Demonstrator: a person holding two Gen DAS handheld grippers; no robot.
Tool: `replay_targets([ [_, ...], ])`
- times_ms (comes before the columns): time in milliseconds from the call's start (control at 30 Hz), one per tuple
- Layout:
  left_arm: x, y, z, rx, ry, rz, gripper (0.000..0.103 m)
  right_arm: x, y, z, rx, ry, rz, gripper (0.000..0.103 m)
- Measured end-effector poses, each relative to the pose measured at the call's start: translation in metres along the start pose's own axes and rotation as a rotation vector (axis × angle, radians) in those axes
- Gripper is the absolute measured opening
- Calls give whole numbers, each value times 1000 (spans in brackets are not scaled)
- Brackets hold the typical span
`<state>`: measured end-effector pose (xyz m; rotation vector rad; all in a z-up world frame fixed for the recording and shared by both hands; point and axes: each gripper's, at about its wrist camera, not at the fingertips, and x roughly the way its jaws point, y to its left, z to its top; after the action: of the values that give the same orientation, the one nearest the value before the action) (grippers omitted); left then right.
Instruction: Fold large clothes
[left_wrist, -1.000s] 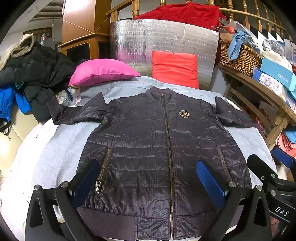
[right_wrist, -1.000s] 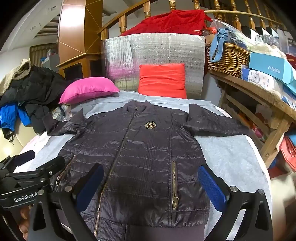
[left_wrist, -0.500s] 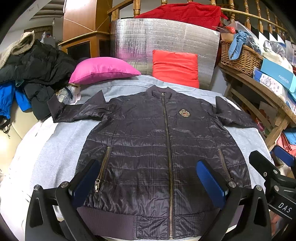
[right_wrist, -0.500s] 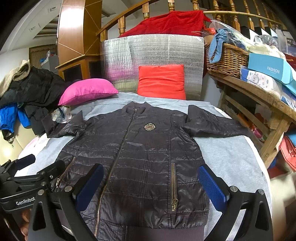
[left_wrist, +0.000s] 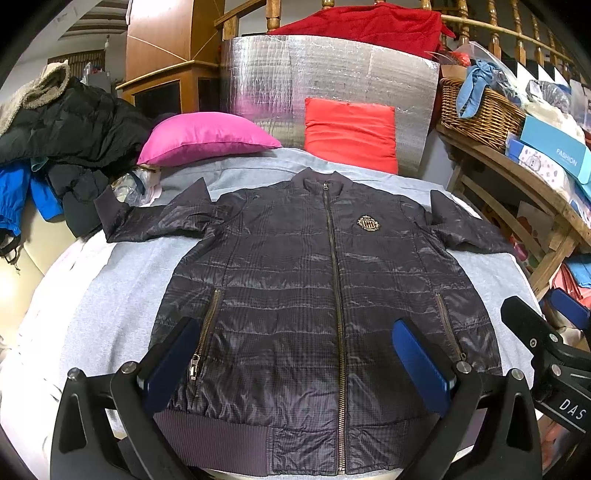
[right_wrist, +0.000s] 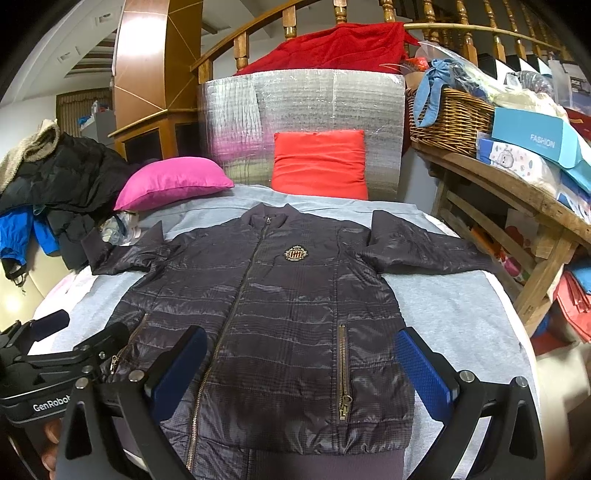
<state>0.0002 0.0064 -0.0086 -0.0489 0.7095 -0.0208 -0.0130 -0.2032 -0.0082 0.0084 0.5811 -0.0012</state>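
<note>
Grey sheet (left_wrist: 92, 314) holds crested jacket (left_wrist: 314, 295); "FASHION" box (right_wrist: 535, 138); both grippers' fingers spread, empty

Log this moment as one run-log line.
jacket: flat, zipped, unfolded | left gripper: open above hem | right gripper: open, empty

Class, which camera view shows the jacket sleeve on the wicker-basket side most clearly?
The right wrist view: there that sleeve lies fully in sight, spread across the grey cover from shoulder to cuff end. The left wrist view shows the same sleeve shorter and squeezed toward the frame's edge, its far end harder to make out.
</note>
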Motion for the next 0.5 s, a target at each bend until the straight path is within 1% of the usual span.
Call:
replay_targets([
  [500, 0, 0, 0, 1, 1, 1, 103, 1, -3, 0, 4, 0, -8, 103],
])
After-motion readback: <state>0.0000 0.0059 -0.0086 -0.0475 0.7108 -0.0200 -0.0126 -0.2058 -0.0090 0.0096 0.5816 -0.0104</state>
